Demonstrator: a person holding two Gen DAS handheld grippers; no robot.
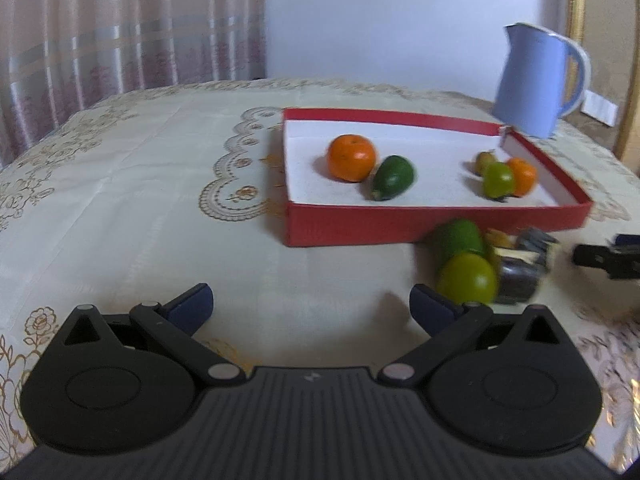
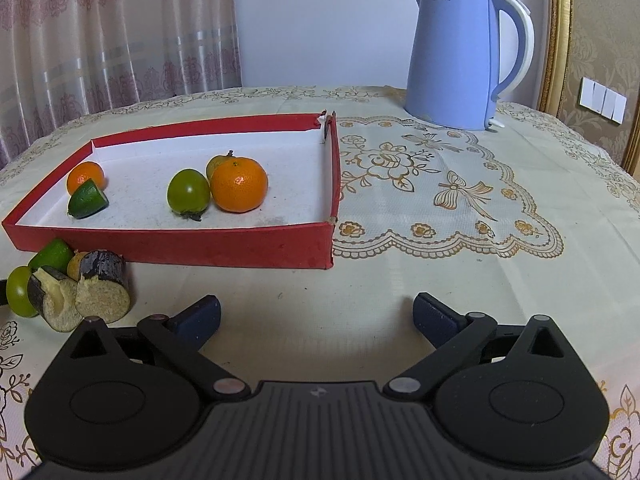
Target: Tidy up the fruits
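A red tray point(image 2: 200, 246) with a white floor holds a large orange point(image 2: 239, 185), a round green fruit point(image 2: 188, 191), a small yellowish fruit point(image 2: 216, 164), a smaller orange point(image 2: 85, 176) and a dark green fruit point(image 2: 88, 200). Outside its near left corner lie two green fruits point(image 2: 52, 255) point(image 2: 18, 291) and two cut eggplant pieces point(image 2: 104, 292). My right gripper point(image 2: 316, 308) is open over bare cloth in front of the tray, nothing between its fingers. My left gripper point(image 1: 312, 300) is open and empty too, with the loose green fruit point(image 1: 466, 282) just beyond its right finger.
A light blue electric kettle point(image 2: 460, 60) stands behind the tray's far right corner. An embroidered cream tablecloth point(image 2: 440, 184) covers the table. Curtains hang behind on the left, and a gilt frame edge is at the right. A black part point(image 1: 608, 258) shows at the left wrist view's right edge.
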